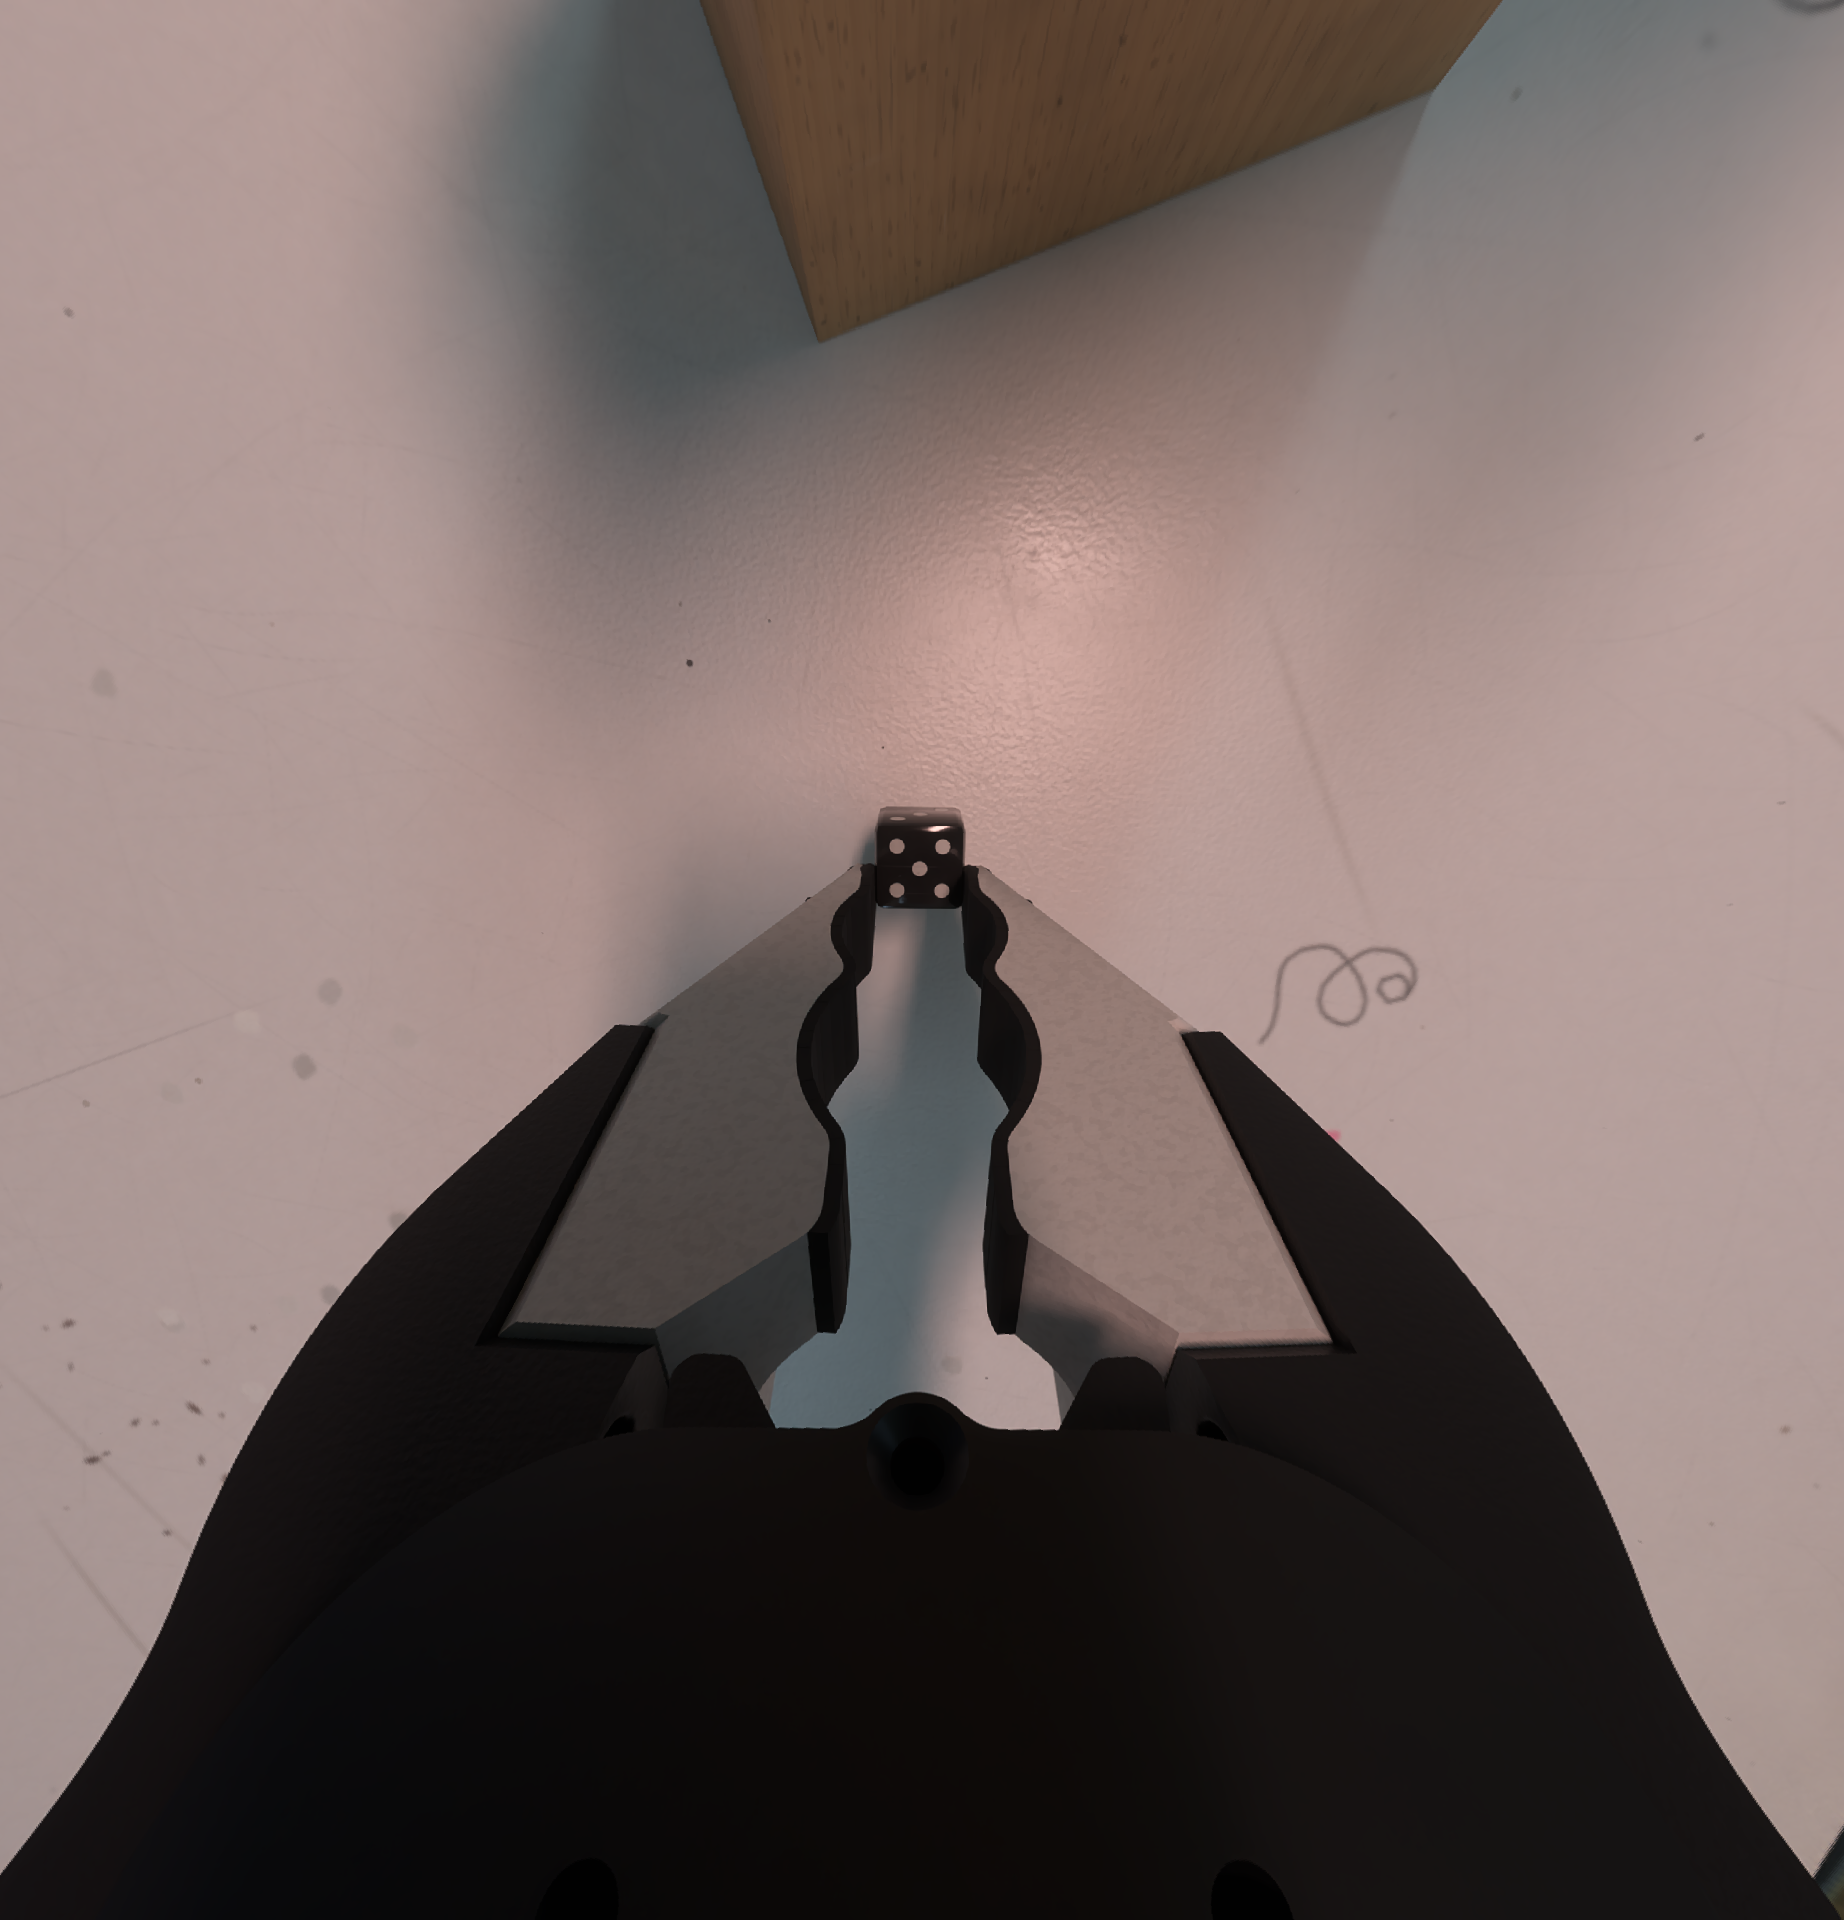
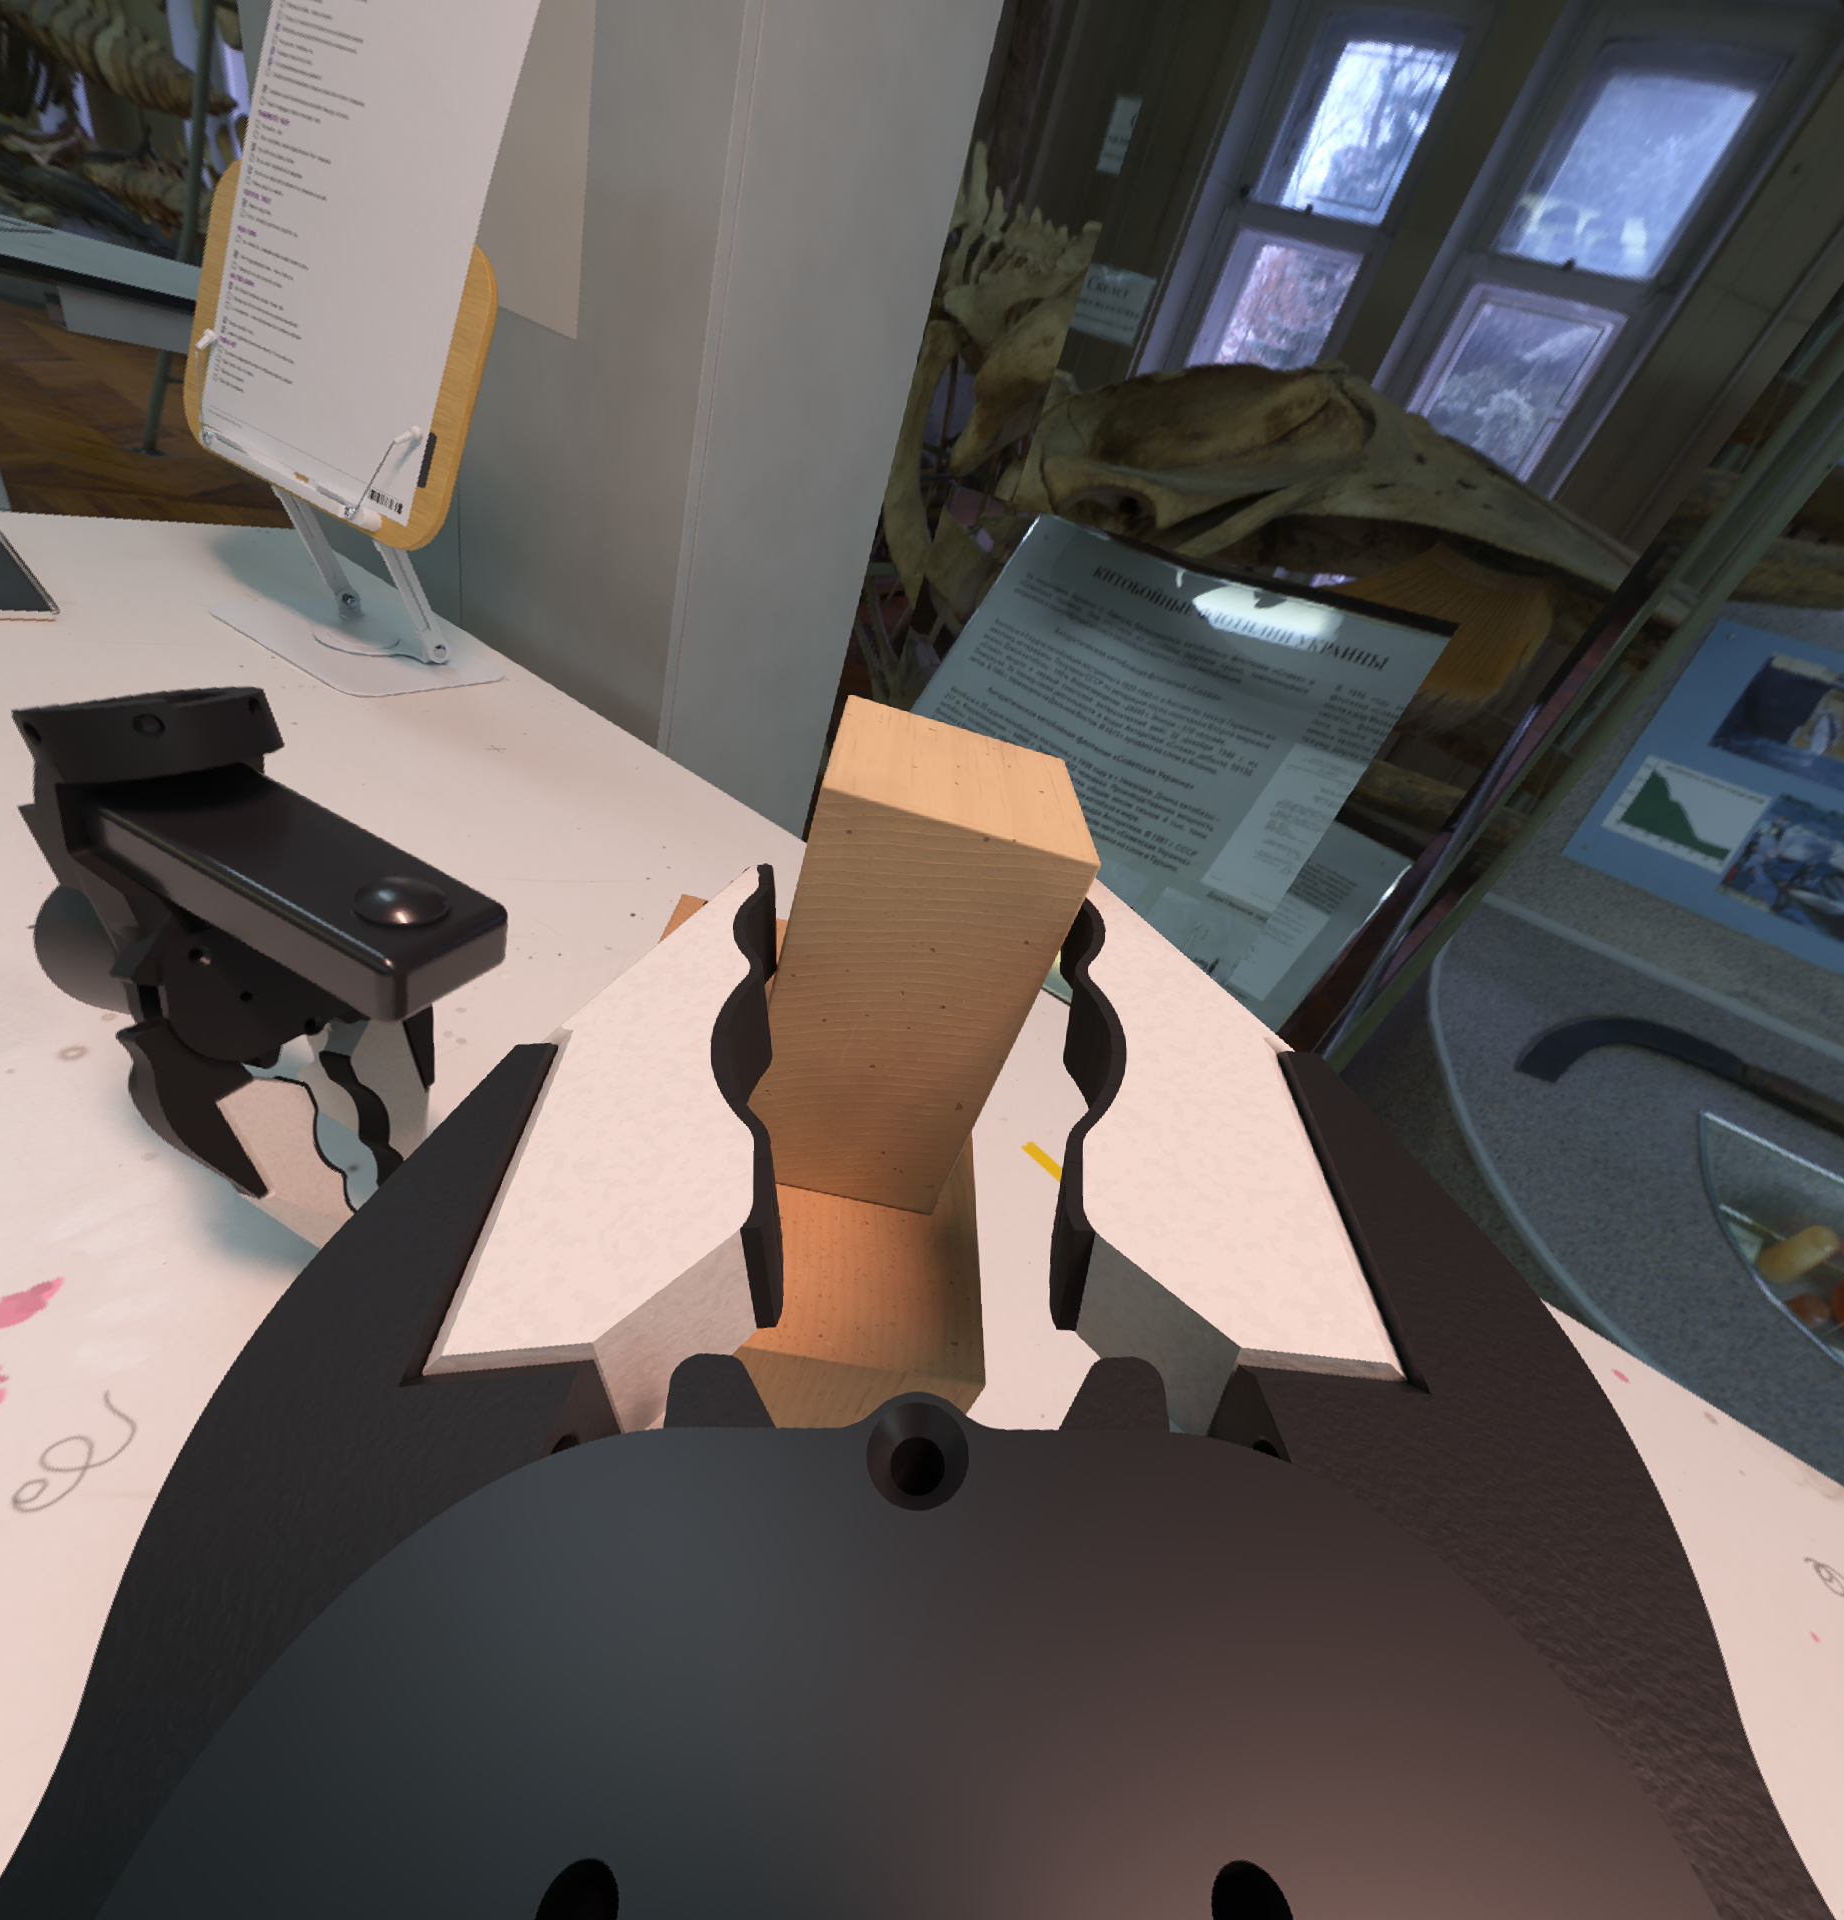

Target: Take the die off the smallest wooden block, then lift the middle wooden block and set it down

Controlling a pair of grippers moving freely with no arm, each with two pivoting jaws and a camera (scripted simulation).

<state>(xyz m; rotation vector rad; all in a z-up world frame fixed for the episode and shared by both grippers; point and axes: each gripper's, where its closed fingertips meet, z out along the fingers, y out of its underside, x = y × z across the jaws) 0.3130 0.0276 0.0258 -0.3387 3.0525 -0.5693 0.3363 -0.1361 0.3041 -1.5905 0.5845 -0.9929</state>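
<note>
Down at the white, scuffed tabletop [image 1: 378, 520], the left gripper [image 1: 919, 883] has its two grey-and-black fingers closed on a small black die with white pips [image 1: 919, 865], pinched at the very tips. Whether the die rests on the surface or hangs just above it cannot be told. One large light-brown wooden block [image 1: 1053, 145] stands on the table beyond it, well apart from the die.

Seen from the right wrist camera, the right gripper [image 2: 923, 914] has its jaws spread around a tall pale wooden block [image 2: 918, 987]; the left pad lies against or just beside the block's side, while a narrow gap shows at the right pad [image 2: 1089, 997], so no clamp is made. This upright block stands on a darker, squat wooden block [image 2: 876, 1288] that sits between the finger bases. Two blocks are countable here, with a sliver of another wooden edge [image 2: 689, 914] peeping out behind the left finger.

To the left, the other gripper shows [image 2: 320, 1117] pointing down at the table. Farther back stands one white-footed document stand with a wooden backing board [image 2: 461, 343], holding a single printed sheet [image 2: 378, 187]. Off the table's right edge, a shallow glass dish [image 2: 1770, 1216] contains several orange and red pieces [image 2: 1822, 1278].
</note>
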